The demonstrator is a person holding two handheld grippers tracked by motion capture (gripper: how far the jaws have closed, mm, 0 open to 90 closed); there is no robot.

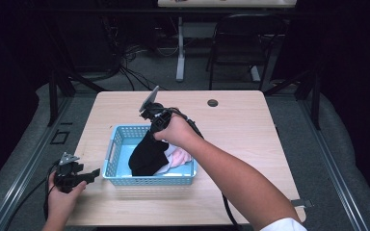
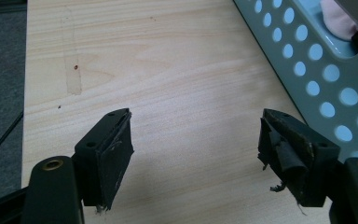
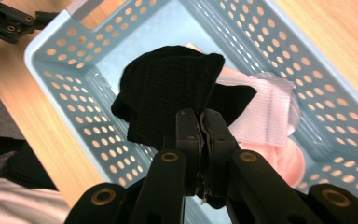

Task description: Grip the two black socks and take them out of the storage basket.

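high view: right gripper (image 1: 150, 131) pinching black sock (image 1: 147, 155), lifted partly out of blue basket (image 1: 149, 180), lower end hanging inside. left gripper (image 1: 96, 172) resting beside basket, spread, holding nothing.
left gripper view: bare table (image 2: 168, 70) between wide jaws.
right gripper view: jaws pressed together on sock, white cloth (image 3: 265, 109) and pink cloth (image 3: 284, 158) below. probably early: one piece lifted, others left.

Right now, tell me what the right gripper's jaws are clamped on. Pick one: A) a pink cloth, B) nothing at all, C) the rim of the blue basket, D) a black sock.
D: in the right gripper view the right gripper has its jaws shut on the black sock, which hangs over the blue basket; the pink cloth lies in the basket.
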